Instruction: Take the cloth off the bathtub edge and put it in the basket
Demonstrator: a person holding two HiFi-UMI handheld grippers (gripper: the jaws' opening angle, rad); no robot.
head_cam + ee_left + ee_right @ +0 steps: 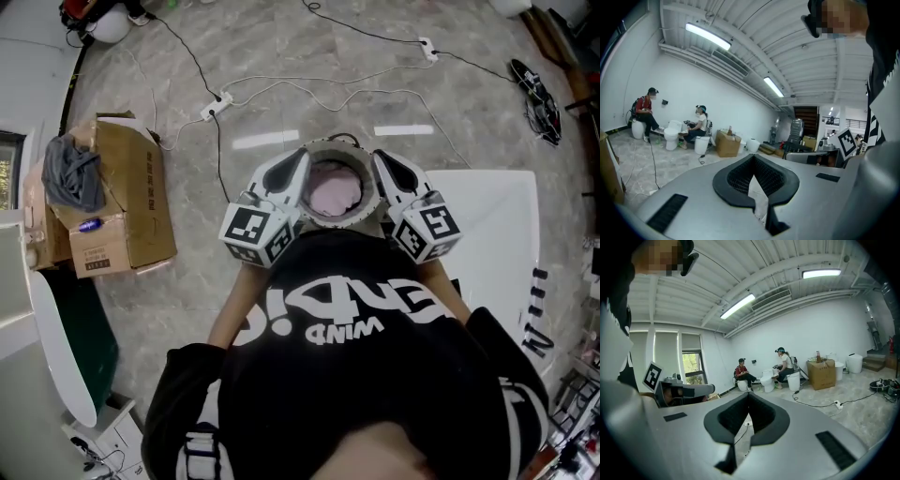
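A round basket (pixel 328 147) stands on the marble floor just ahead of me, with a pink cloth (pixel 335 195) lying inside it. My left gripper (pixel 302 156) is held above the basket's left rim and my right gripper (pixel 380 156) above its right rim, both pointing away from my chest. In the left gripper view the left gripper (pixel 753 155) has its dark jaw tips meeting with nothing between them. The right gripper (pixel 749 393) looks the same in its own view, shut and empty. Neither gripper touches the cloth.
A cardboard box (pixel 127 206) with a grey cloth (pixel 73 173) on it stands at the left. A white tub-like rim (pixel 52 347) curves at the lower left; a white panel (pixel 497 234) lies at the right. Cables and a power strip (pixel 216 105) cross the floor ahead. People (pixel 783 363) sit by toilets farther off.
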